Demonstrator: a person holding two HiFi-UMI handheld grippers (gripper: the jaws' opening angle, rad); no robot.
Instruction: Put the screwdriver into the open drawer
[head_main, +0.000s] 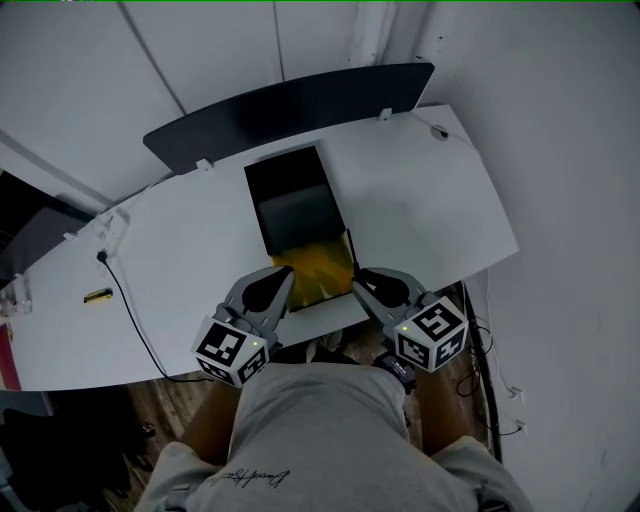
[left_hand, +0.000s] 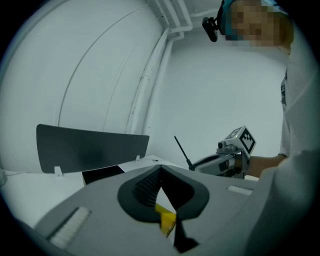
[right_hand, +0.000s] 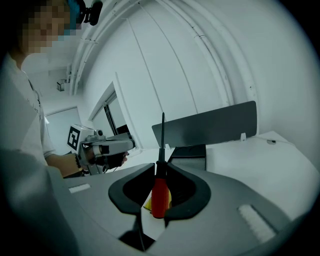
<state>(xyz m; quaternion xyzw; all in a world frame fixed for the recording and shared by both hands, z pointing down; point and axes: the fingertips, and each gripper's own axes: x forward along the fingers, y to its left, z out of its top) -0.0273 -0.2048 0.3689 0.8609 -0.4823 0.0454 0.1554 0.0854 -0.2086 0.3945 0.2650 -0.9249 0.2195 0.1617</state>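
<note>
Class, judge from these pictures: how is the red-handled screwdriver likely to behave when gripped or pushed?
Probably stiff: the screwdriver stands straight in the right claw, its thin shaft showing no sag. Its rounded red handle looks apt to roll if pushed on the flat table. Pinched only near the handle's top, it might pivot.

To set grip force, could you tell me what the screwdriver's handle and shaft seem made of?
Screwdriver handle: probably plastic, smooth, uniformly red with a dull sheen. Shaft: likely metal, thin, straight, dark; whether coated cannot be told.
</note>
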